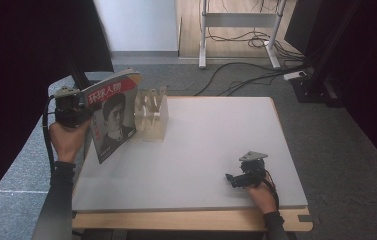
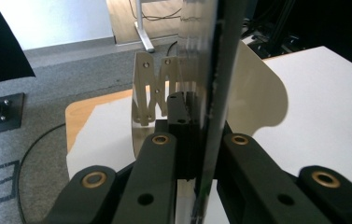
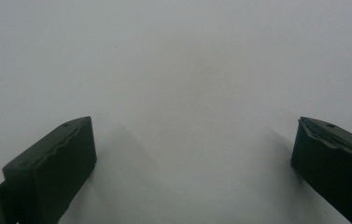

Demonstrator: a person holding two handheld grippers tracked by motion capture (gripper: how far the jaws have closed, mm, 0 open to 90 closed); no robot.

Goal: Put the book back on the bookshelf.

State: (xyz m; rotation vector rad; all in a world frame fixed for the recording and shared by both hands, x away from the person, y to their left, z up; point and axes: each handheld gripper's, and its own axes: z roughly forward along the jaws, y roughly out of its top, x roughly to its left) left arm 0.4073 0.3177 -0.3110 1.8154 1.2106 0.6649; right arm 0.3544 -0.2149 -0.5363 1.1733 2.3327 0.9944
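— Fingers clamped tight on the magazine [image 1: 113, 116], that's the left gripper [image 1: 83, 111] pinching it at its edge, cover facing us, red title band up top, a portrait below.

— And where's it sitting?

— Held upright and a little tilted over the table's far left corner, lower edge close to the white table sheet [image 1: 211, 150]. Along the left gripper view you get the magazine [image 2: 211, 93] edge-on, a thin dark line squeezed between the black jaws.

— What's in the way?

— Just beside it, a pale slotted wooden rack [image 1: 152, 114] stands on the sheet; in the left gripper view the rack [image 2: 157, 91] sits right behind the jaws.

— The other hand?

— Right gripper [image 1: 232, 179] rests near the front right of the sheet, well apart from everything, jaws spread wide with nothing between them. Beyond the table: grey carpet, cables [image 1: 246, 75] and a white desk frame [image 1: 238, 22].
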